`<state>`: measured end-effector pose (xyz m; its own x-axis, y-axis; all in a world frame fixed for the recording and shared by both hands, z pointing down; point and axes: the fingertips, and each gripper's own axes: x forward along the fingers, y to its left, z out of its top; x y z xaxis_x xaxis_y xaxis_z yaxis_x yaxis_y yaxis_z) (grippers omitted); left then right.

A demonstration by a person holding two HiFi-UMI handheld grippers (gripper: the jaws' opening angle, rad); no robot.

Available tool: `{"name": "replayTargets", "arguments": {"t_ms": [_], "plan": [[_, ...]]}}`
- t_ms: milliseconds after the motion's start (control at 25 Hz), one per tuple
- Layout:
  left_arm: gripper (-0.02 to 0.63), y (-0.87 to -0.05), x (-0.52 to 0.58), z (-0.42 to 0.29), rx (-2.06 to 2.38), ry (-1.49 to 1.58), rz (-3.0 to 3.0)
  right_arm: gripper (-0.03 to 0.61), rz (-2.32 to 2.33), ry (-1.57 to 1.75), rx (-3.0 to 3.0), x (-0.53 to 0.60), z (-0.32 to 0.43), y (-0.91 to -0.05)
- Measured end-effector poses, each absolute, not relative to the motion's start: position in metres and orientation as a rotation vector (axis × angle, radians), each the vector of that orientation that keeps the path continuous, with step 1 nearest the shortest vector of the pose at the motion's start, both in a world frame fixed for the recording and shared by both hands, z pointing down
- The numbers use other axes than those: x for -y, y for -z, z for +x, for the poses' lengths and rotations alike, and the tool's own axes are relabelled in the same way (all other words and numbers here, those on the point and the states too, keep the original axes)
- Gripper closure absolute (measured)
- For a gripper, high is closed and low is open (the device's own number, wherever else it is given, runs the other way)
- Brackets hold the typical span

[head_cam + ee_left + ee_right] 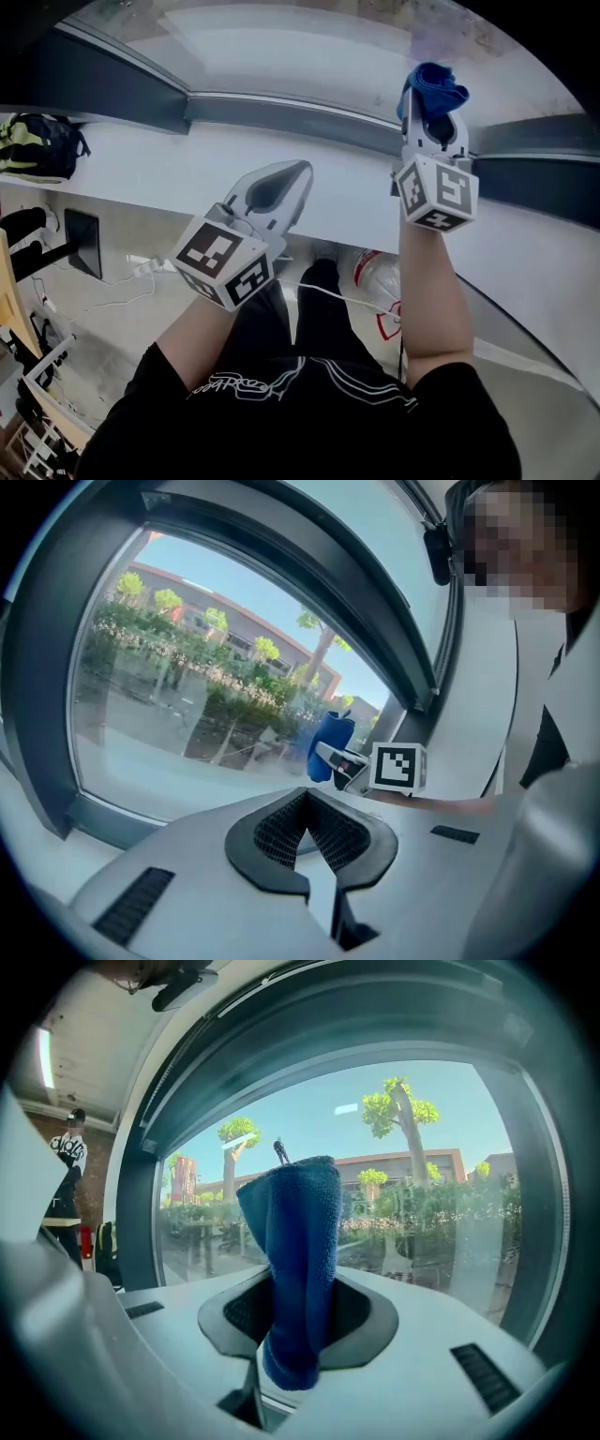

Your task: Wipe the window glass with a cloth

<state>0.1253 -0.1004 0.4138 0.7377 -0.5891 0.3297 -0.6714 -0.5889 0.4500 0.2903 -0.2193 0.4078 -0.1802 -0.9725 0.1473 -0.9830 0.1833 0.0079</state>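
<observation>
Right now my right gripper (pixel 298 1314) is clenched on the blue cloth (pixel 300 1232), which stands up out of the jaws in a folded bunch. The cloth is raised before the window glass (pixel 441 1204), though I cannot tell if it touches. My left gripper (pixel 307 829) is closed on nothing, held lower over the white sill (pixel 131 159), well apart from the right one.

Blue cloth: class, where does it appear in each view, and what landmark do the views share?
Head view: upper right, blue cloth in right gripper.
Left gripper view: centre, cloth before the window.
Right gripper view: centre, cloth clamped upright.
Shared landmark: dark window frame.
</observation>
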Motion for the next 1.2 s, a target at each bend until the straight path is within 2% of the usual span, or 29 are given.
{"name": "replayTargets", "arguments": {"t_ms": [360,680,1000,1200], "plan": [[0.609,-0.438,0.088,0.230,0.848,-0.211,2.396,0.485,2.076,-0.202,2.232,0.195,0.422,-0.421],[0.609,-0.437,0.081,0.290,0.759,-0.262,2.433,0.485,2.234,-0.181,2.102,0.177,0.520,-0.415],[0.609,-0.444,0.079,0.330,0.671,-0.286,2.457,0.485,2.358,-0.151,1.970,0.164,0.583,-0.413],[0.609,-0.448,0.079,0.337,0.641,-0.293,2.453,0.485,2.379,-0.161,1.974,0.166,0.583,-0.410]]}}
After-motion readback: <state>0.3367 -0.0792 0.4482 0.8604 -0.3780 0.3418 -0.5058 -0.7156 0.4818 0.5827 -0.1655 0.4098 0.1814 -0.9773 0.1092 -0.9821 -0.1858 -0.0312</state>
